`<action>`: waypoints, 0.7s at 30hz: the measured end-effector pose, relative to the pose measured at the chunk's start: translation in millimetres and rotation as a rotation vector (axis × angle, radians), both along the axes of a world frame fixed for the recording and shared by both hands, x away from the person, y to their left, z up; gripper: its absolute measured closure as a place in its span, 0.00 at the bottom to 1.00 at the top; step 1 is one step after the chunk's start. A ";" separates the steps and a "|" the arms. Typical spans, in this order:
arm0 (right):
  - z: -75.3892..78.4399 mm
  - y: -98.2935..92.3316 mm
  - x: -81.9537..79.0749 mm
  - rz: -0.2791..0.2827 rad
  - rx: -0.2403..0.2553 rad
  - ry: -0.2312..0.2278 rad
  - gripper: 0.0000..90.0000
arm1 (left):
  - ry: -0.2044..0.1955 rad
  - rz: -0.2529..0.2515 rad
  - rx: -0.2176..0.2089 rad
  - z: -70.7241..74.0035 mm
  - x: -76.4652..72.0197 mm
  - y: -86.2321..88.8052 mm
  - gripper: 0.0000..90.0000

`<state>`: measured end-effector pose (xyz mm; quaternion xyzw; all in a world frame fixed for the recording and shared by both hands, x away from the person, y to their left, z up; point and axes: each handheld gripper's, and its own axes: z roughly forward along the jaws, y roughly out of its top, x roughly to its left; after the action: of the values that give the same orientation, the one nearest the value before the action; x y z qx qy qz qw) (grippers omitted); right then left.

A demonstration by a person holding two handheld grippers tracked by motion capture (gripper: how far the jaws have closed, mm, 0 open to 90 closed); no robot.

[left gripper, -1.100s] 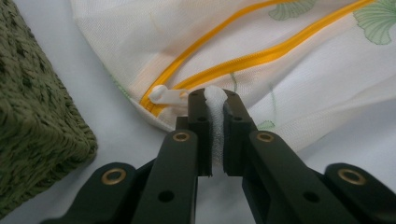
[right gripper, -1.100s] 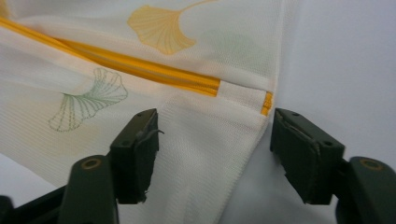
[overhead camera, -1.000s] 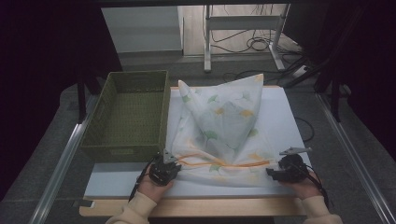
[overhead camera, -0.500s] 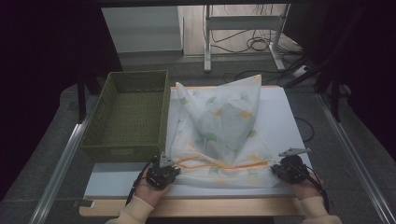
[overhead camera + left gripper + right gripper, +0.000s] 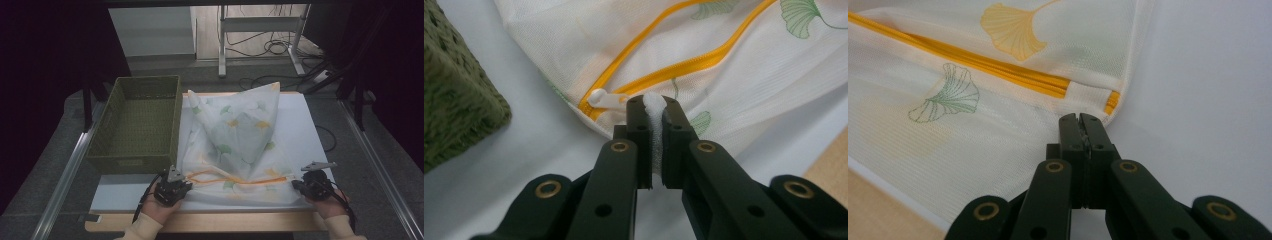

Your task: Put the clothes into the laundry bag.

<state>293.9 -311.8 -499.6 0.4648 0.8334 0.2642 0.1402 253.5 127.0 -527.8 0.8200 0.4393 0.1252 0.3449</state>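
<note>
Gripping the mesh bag [image 5: 235,145] on the table [image 5: 305,125] by its near corners, left gripper [image 5: 654,107] and right gripper [image 5: 1079,122] both clamped on fabric; next move, likely: lift evenly toward basket [image 5: 135,125].

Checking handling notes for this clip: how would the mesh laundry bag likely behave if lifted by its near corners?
The mesh laundry bag is probably floppy: it lies creased and peaked, so it should sag between the left tongs and right tongs. It looks thin and translucent, so likely light. The pinched mesh bunches, suggesting easy gripping.
</note>
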 end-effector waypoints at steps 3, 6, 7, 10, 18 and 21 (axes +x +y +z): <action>0.3 -2.2 -5.7 0.002 0.000 0.002 1.00 | 0.008 -0.007 -0.012 -0.4 -5.2 1.0 0.96; 0.3 -4.2 -9.9 0.008 0.005 0.003 1.00 | 0.011 -0.017 -0.015 -1.2 -10.3 0.6 0.95; 0.1 -4.5 -10.5 0.006 0.004 0.006 1.00 | 0.011 -0.019 -0.017 -1.6 -11.6 0.2 0.95; -0.6 -5.0 -9.8 0.010 0.003 0.008 1.00 | 0.005 -0.015 -0.013 -2.3 -13.1 0.1 0.91; -1.5 -4.3 -8.7 0.016 0.003 -0.003 0.97 | 0.009 0.037 -0.023 -1.6 -16.5 11.0 0.74; -1.4 -3.8 -8.2 0.019 0.000 -0.010 0.93 | 0.011 0.048 -0.017 -2.8 -19.5 12.8 0.69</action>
<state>285.7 -315.6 -500.9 0.4555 0.8371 0.2680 0.1416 234.0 139.8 -530.6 0.8069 0.4617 0.1251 0.3465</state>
